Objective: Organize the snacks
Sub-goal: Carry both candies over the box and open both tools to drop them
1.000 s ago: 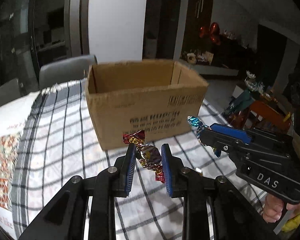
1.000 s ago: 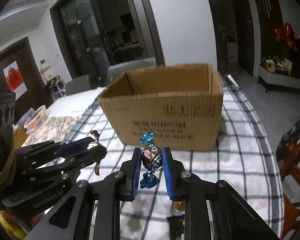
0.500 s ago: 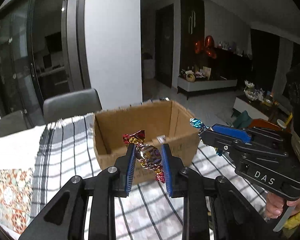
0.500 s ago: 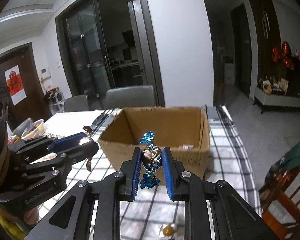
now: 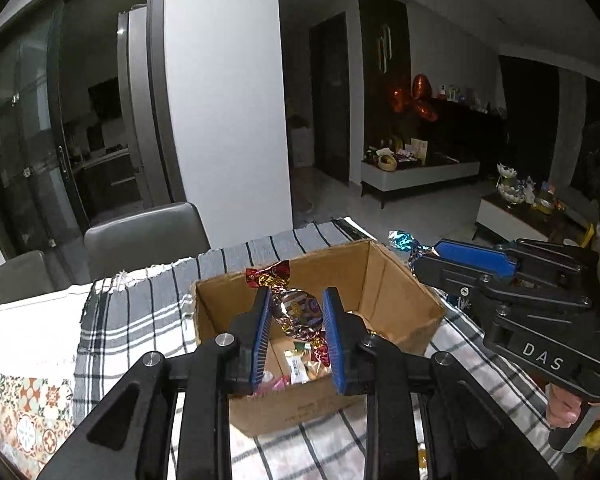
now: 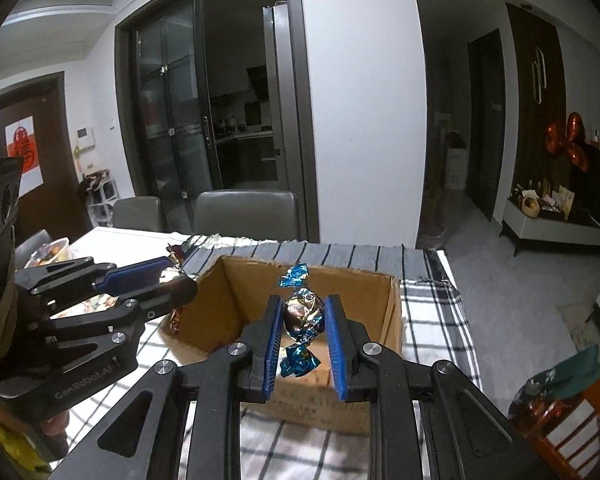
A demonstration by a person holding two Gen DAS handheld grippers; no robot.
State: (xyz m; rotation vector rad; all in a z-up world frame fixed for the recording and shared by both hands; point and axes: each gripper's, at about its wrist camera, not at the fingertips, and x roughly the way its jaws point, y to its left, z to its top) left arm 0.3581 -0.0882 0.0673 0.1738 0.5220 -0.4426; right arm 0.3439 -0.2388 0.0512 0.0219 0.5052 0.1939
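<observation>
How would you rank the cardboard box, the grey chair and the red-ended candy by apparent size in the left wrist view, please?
1. cardboard box
2. grey chair, although it stands farther from the camera, so this ranking is unsure
3. red-ended candy, held in the left gripper

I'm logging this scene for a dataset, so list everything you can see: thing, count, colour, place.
cardboard box: 1, brown, open, on the checked cloth
snacks in box: several wrapped pieces, mixed colours, on the box floor; count unclear
red-ended candy: 1, red and gold foil, between the left gripper's pads
blue-ended candy: 1, blue and silver foil, between the right gripper's pads
tablecloth: 1, white with black checks, on the table
chairs: at least 2, grey, behind the table
balloons: a cluster, orange-red, by the dark cabinet
left gripper: black, blue pads, shut on candy
right gripper: black, blue pads, shut on candy
</observation>
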